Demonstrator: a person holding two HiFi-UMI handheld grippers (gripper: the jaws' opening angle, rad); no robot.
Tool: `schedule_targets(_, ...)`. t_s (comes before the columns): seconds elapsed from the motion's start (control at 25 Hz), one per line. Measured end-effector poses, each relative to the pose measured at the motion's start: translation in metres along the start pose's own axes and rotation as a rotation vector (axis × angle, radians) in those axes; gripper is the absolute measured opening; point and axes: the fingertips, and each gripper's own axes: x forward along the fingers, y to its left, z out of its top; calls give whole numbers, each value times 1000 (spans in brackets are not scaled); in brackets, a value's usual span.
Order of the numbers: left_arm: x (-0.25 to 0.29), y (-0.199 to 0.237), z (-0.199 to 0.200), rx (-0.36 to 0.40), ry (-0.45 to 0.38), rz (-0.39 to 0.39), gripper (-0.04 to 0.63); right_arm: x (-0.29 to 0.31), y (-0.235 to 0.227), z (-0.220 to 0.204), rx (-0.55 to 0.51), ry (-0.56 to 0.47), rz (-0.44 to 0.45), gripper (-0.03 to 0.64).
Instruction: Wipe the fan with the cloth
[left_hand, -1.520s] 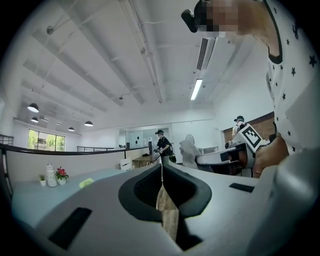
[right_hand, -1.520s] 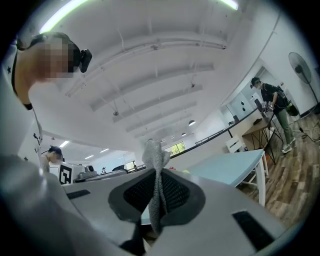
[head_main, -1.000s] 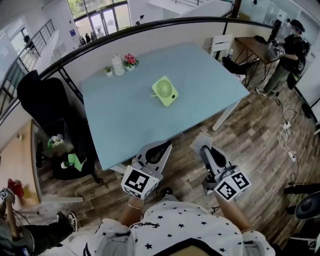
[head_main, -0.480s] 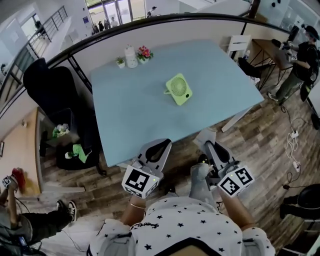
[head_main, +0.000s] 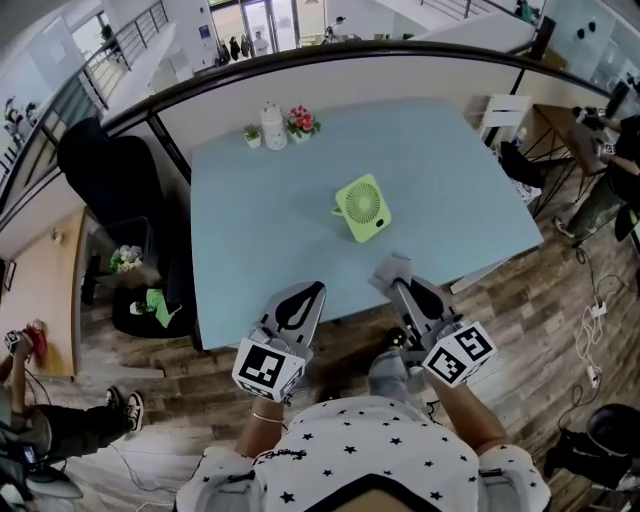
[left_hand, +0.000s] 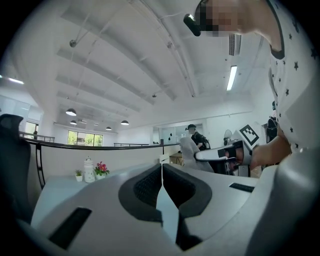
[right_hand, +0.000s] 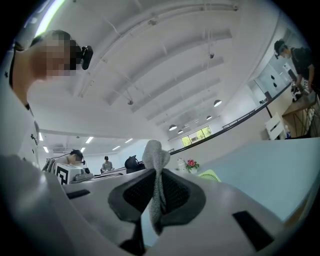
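Note:
A light green fan (head_main: 363, 208) lies flat near the middle of the light blue table (head_main: 250, 240); its top edge also shows as the fan (right_hand: 210, 174) in the right gripper view. My right gripper (head_main: 391, 272) hovers at the table's near edge, a short way in front of the fan, shut on a grey cloth (head_main: 389, 266). In the right gripper view the cloth (right_hand: 156, 159) stands up between the closed pads of the right gripper (right_hand: 158, 176). My left gripper (head_main: 311, 291) is beside it to the left, at the same edge. Its jaws meet with nothing between them in the left gripper (left_hand: 161, 169) view.
A white bottle (head_main: 272, 125), a small plant (head_main: 252, 134) and a pot of red flowers (head_main: 300, 122) stand at the table's far left. A black chair (head_main: 105, 170) is left of the table, a white chair (head_main: 505, 112) at the far right. Another person (head_main: 610, 170) stands at the right.
Both grippers have moved forward from over the floor to the table's near edge. The fan now lies closer in front of them. The cloth stays in the right gripper.

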Motion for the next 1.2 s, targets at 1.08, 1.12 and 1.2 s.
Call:
schedule_targets(1.08,119,28,-2,-49,98,401,32,106,-148,-7,-46,308,269,28)
schedule_targets(1.12,121,28,-3,-49,100,417,32,109,-151,-10,-48,316,282,28)
schedule_targets(1.2,123,28,-5,-52,107,449,32,115,-154,-14,-56,332,307,28)
